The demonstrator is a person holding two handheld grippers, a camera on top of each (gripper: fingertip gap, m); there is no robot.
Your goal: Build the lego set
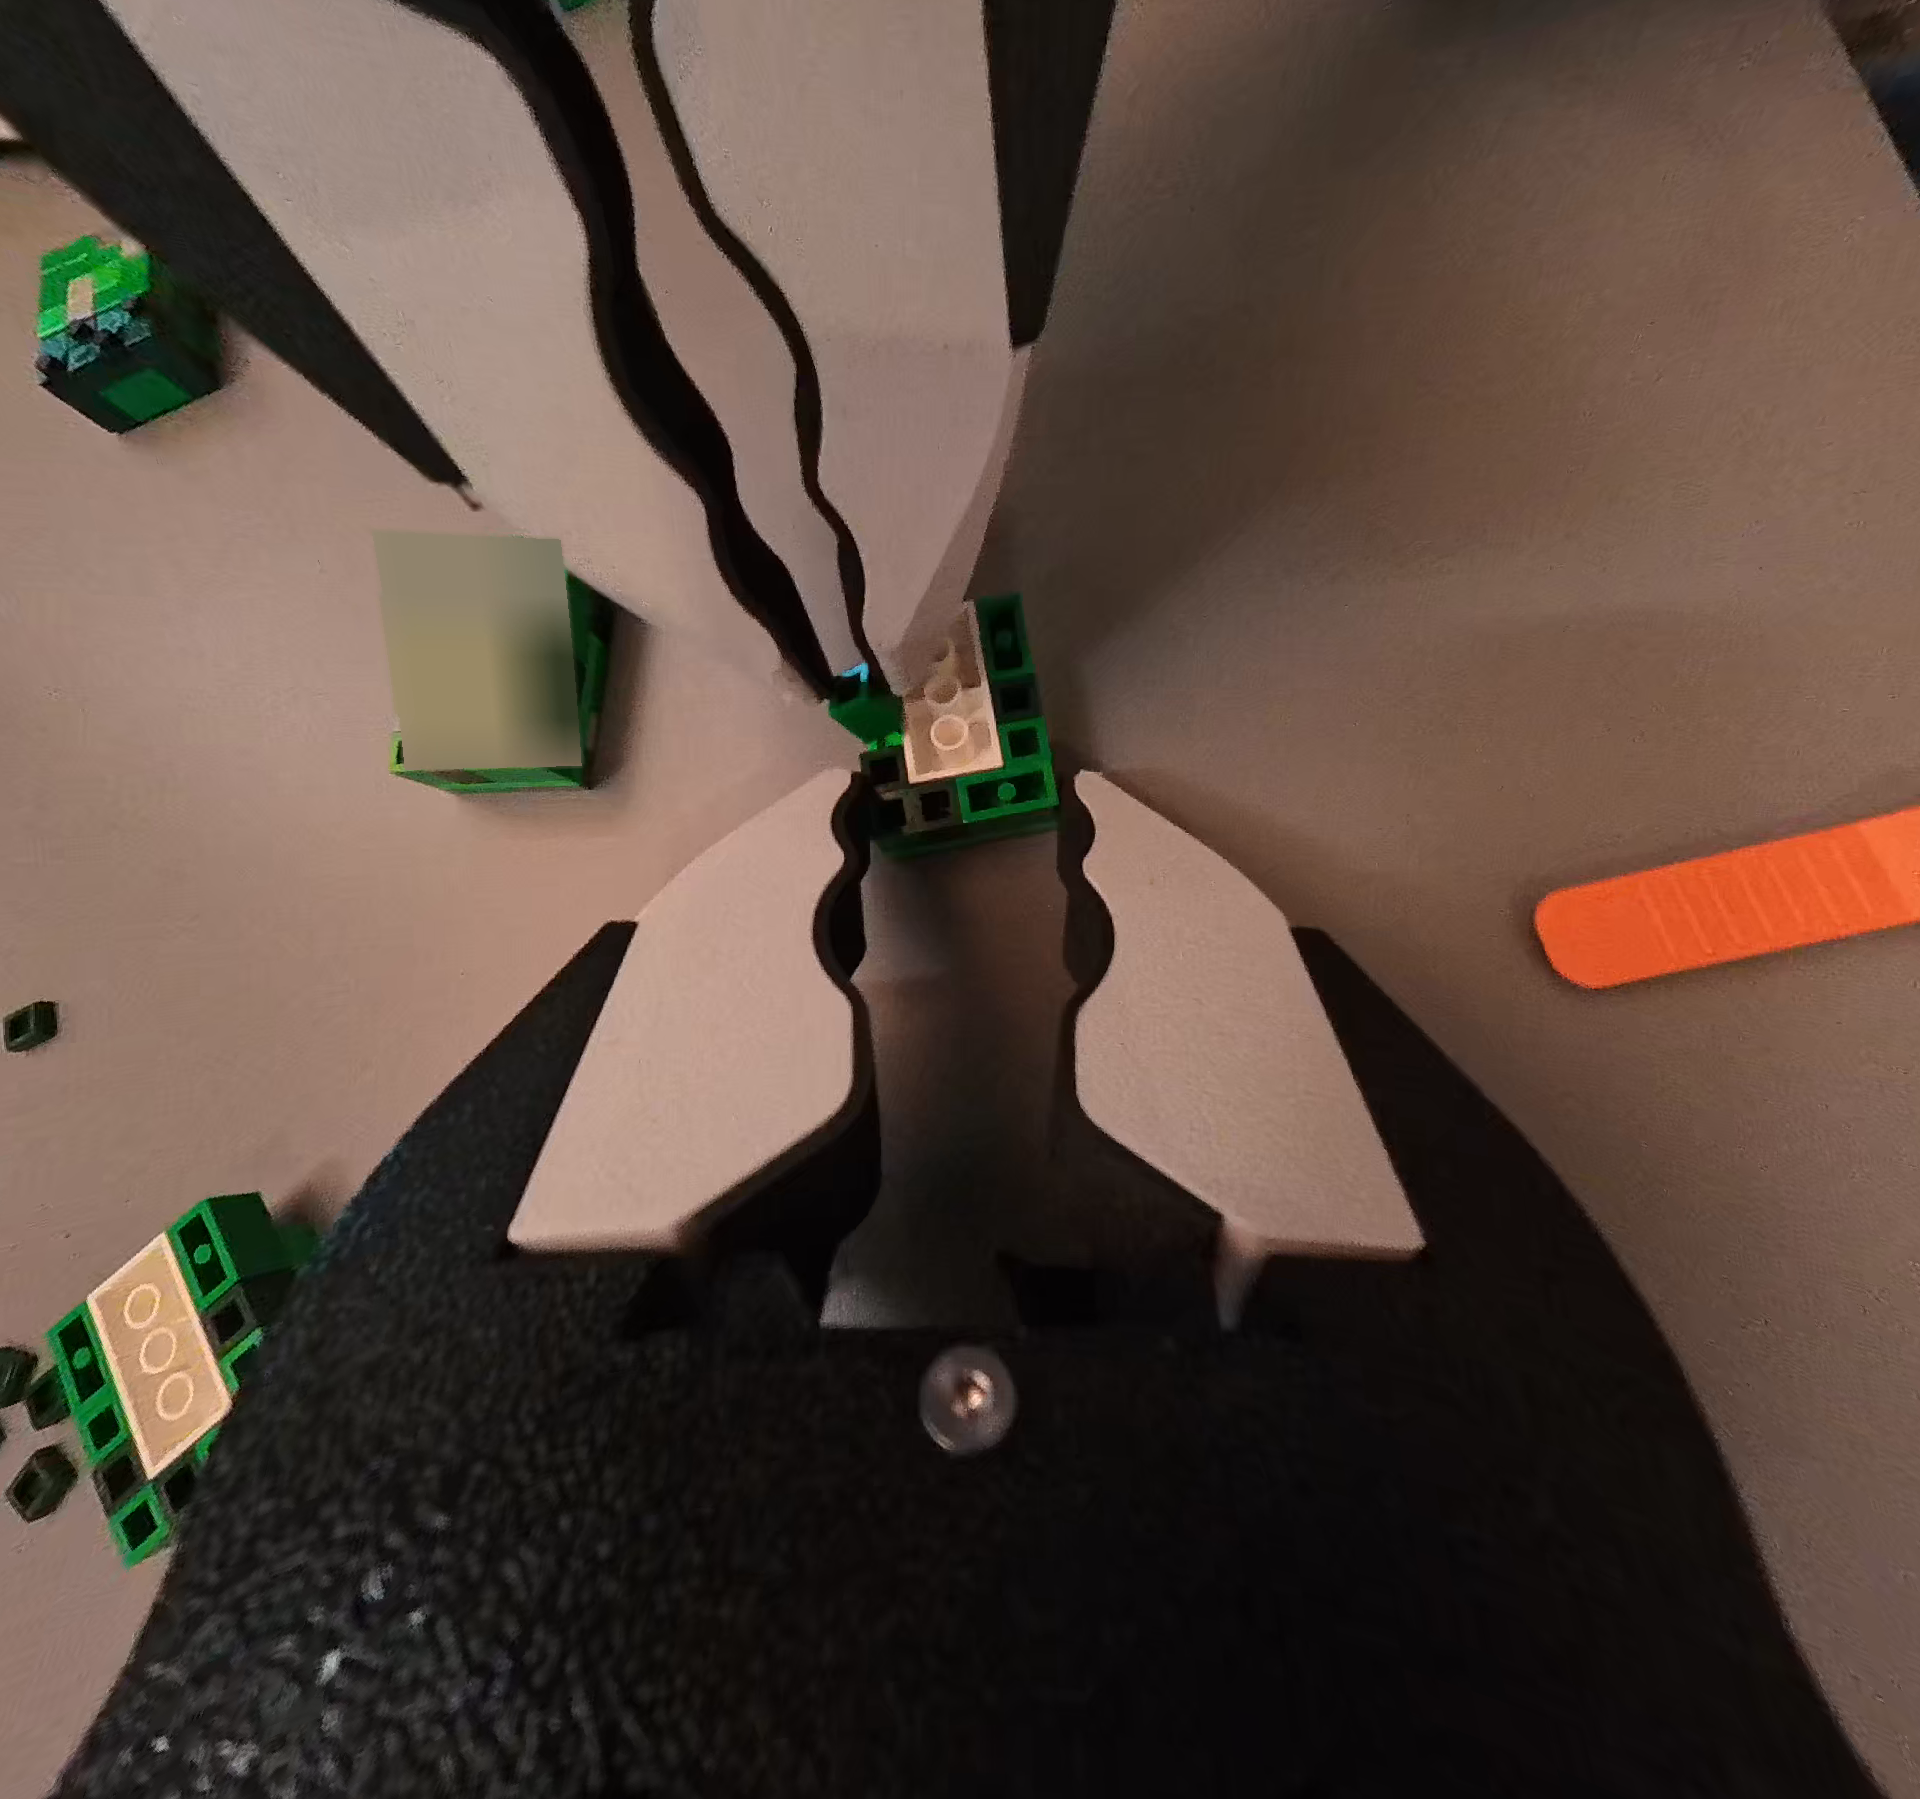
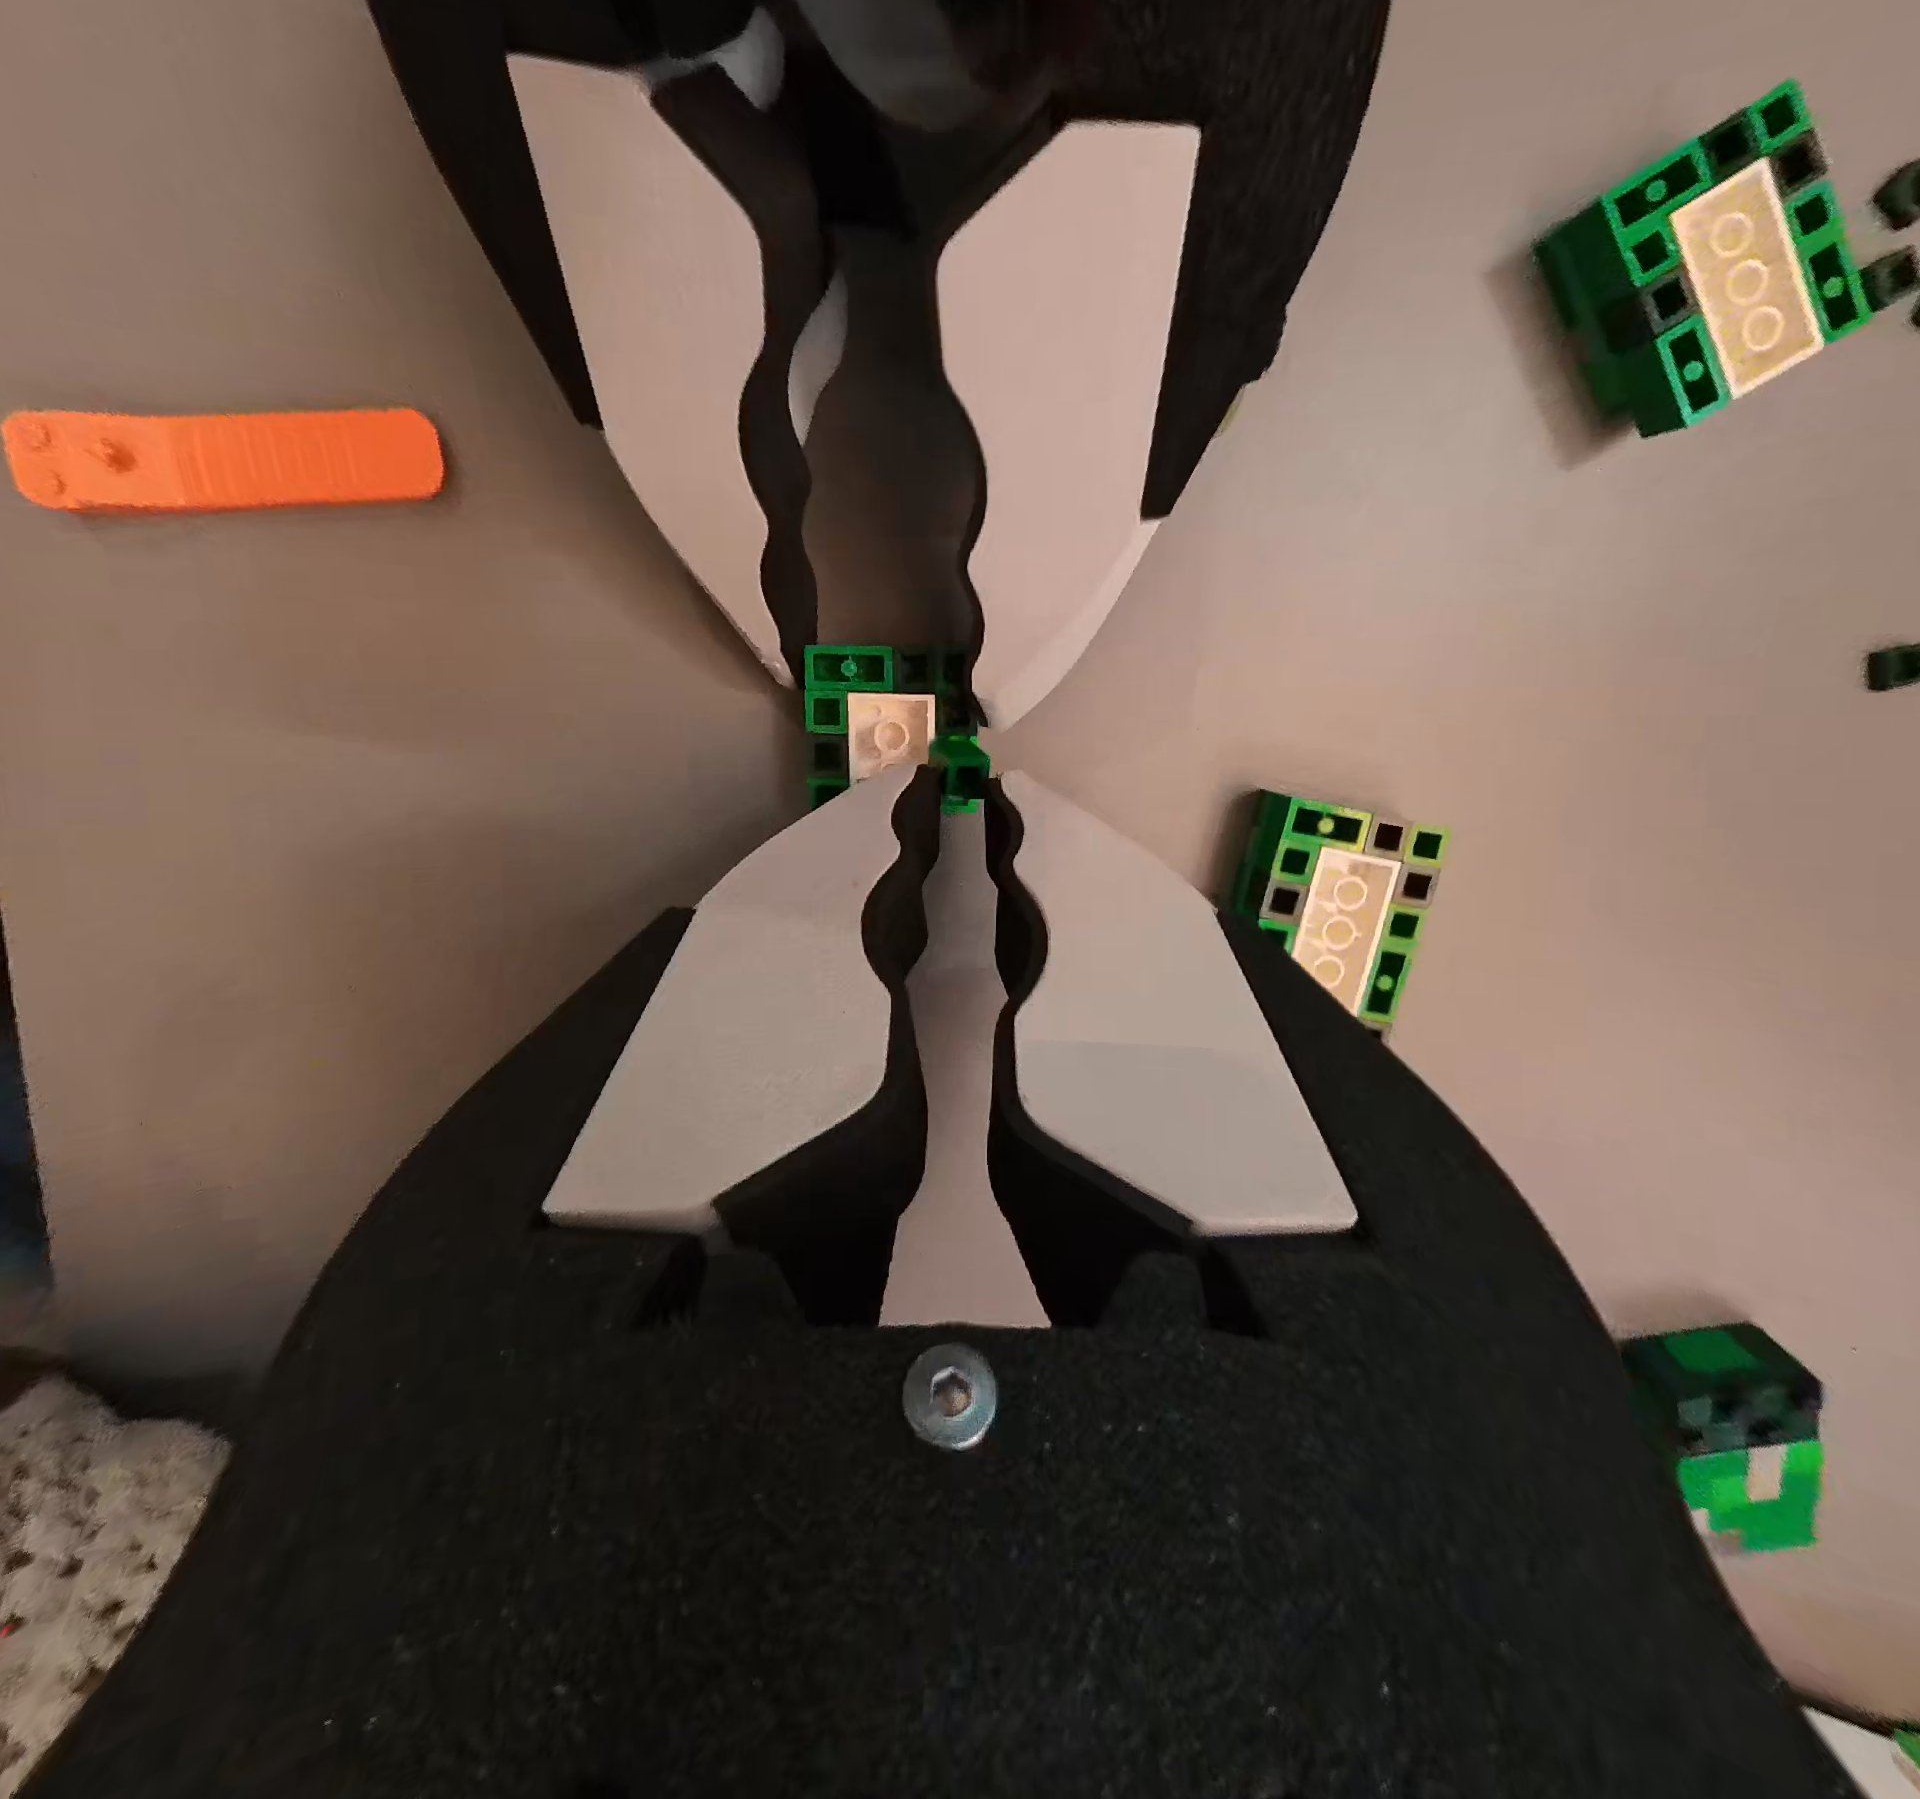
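Green lego block point(image 1: 961, 731) with a white studded plate on top, on the grey desk point(image 1: 1455, 554), left hand-held gripper point(image 1: 961, 799) clamped on its sides, right hand-held gripper point(image 2: 961, 778) pinching a small green brick point(image 2: 961, 773) at its edge, orange brick separator point(image 1: 1725, 902) lying nearby

A plain grey-beige tabletop point(image 2: 1558, 606) fills nearly everything, matte and bare of pattern, lit warm from above with soft shadows. At the lower left of the right wrist view its edge gives way to a speckled, pale carpet point(image 2: 73, 1500) — blurred.
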